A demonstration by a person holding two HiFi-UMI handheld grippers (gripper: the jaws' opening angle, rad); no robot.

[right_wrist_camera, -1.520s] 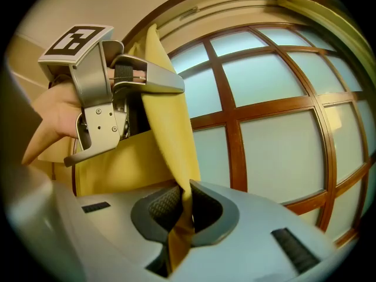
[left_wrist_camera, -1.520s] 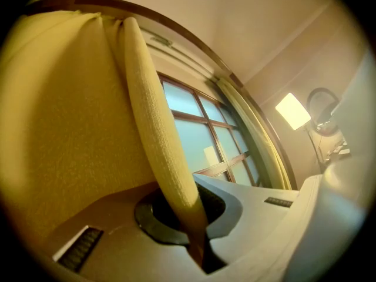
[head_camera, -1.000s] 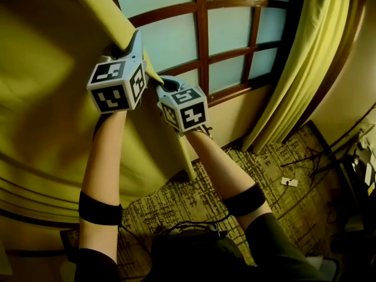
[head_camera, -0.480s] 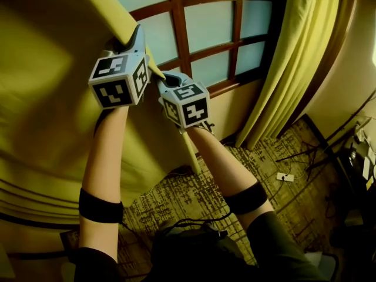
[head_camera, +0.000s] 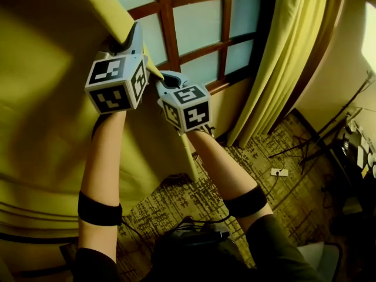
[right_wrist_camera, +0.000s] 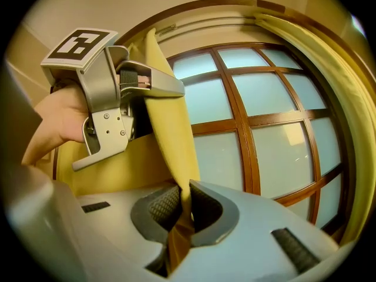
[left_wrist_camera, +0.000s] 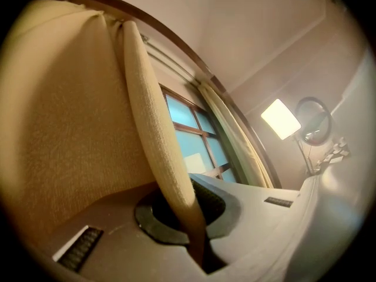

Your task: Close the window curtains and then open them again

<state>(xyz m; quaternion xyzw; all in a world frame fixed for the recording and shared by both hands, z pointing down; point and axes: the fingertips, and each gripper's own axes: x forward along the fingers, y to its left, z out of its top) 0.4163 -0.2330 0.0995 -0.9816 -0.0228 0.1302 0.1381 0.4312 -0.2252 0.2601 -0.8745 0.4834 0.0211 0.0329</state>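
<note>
left curtain point(head_camera: 41, 116) nearer right curtain point(head_camera: 288, 51), across window point(head_camera: 200, 25)

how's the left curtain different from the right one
The left curtain is spread wide; the right curtain is gathered in narrow folds. The left curtain's edge is clamped by the left gripper and right gripper; the right curtain hangs free. Both are yellow fabric.
</note>
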